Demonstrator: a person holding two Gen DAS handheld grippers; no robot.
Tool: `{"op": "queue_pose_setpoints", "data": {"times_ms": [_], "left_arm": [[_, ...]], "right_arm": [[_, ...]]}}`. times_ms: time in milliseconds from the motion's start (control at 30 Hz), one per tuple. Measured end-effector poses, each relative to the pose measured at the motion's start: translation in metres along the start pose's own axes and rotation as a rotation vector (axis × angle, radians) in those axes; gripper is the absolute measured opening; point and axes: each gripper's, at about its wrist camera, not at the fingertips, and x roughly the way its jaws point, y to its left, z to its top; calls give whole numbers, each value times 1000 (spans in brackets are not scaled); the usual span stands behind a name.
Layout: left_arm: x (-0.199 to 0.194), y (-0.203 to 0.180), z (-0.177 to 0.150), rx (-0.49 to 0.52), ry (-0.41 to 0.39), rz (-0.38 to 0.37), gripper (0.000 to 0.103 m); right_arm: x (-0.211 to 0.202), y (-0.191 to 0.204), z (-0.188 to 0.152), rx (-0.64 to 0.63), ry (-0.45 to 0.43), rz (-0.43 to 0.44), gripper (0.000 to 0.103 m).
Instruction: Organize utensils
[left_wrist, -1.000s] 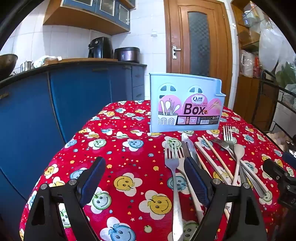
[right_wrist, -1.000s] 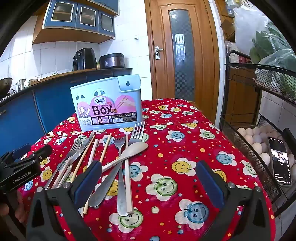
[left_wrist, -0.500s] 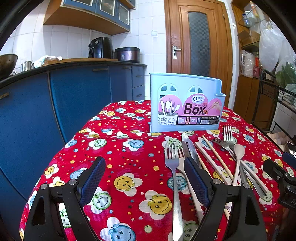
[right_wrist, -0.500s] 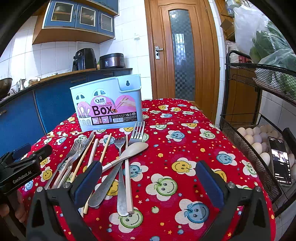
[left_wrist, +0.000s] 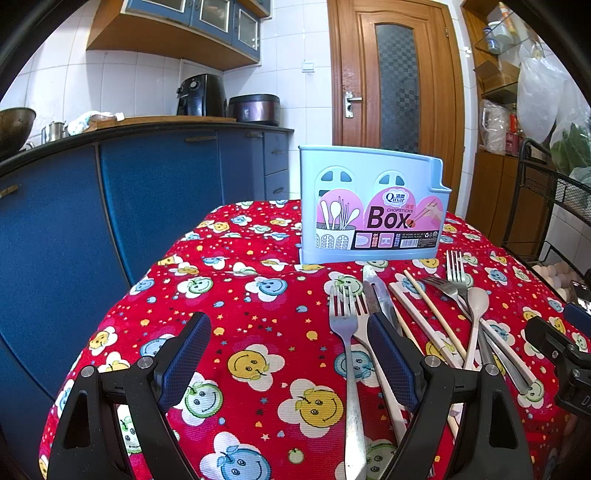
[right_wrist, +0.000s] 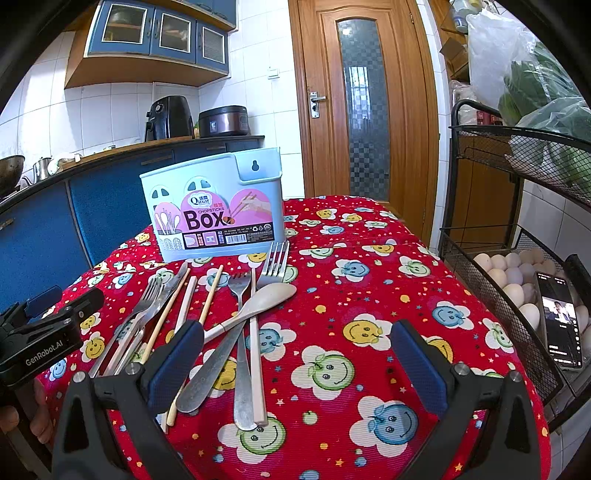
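A pale blue chopsticks box (left_wrist: 373, 206) stands upright at the far side of the red smiley tablecloth (left_wrist: 240, 295); it also shows in the right wrist view (right_wrist: 218, 210). Loose forks (left_wrist: 345, 332), a knife (left_wrist: 376, 291), chopsticks (left_wrist: 428, 306) and a pale spoon (left_wrist: 476, 306) lie in a pile in front of it. In the right wrist view the pile includes a fork (right_wrist: 275, 258) and the spoon (right_wrist: 266, 295). My left gripper (left_wrist: 291, 354) is open and empty, left of the pile. My right gripper (right_wrist: 299, 358) is open and empty, right of the pile.
Blue kitchen cabinets (left_wrist: 147, 192) stand left of the table. A black wire rack (right_wrist: 517, 266) with eggs (right_wrist: 506, 273) and a phone (right_wrist: 559, 321) stands at the right. A wooden door (right_wrist: 362, 110) is behind the table.
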Motion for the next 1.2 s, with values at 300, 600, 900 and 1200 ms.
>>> {"op": "queue_pose_setpoints", "data": {"times_ms": [300,600,900,1200], "left_arm": [[0,0,0,1,0,0,87],[0,0,0,0,0,0,87],[0,0,0,0,-1,0,87],[0,0,0,0,0,-1,87]], "right_arm": [[0,0,0,1,0,1,103],[0,0,0,1,1,1,103],[1,0,0,2,1,1,103],[0,-3,1,6,4,4,103]]}}
